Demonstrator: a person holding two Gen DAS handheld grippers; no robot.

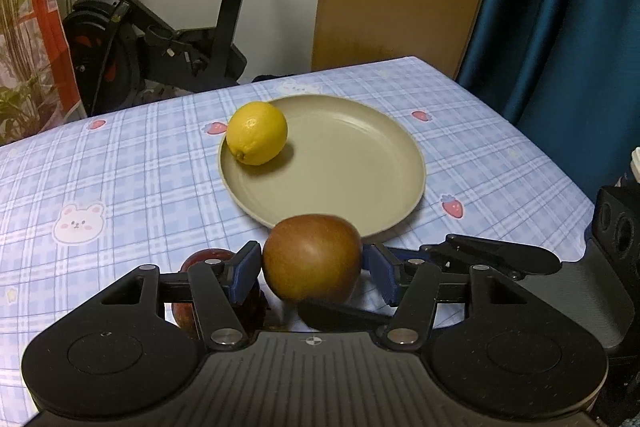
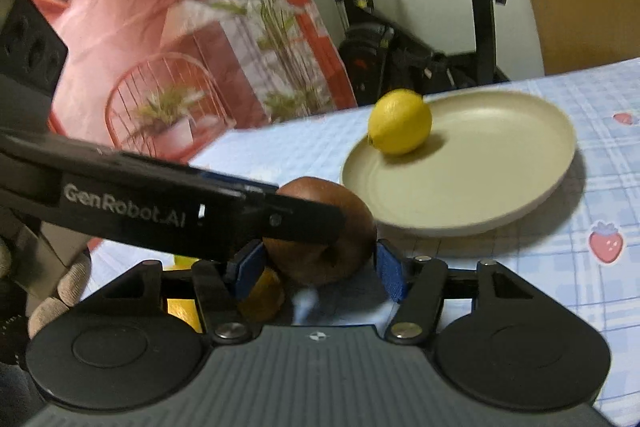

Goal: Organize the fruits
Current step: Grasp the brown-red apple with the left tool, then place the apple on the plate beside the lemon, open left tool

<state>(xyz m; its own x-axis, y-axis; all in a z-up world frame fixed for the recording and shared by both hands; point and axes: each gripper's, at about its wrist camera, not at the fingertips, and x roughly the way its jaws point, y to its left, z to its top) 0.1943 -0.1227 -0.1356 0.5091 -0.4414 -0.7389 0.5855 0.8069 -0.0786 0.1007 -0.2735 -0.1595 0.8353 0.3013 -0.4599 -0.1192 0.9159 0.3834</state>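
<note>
Apple (image 1: 312,259), brown, sits clenched in the left gripper (image 1: 314,267) just short of the plate's (image 1: 360,155) near rim (lemon (image 1: 256,133) at its left rim). Only the right view shows the right gripper (image 2: 320,269) flanking that apple; whether it grips is unclear.

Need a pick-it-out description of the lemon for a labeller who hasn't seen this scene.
A table covered in a blue checked tablecloth holds one round beige plate. The lemon rests just inside the plate's left rim as the left wrist camera sees it. It is bright yellow and the only fruit on the plate; the brown-red apple sits nearer the camera, off the plate.
</note>
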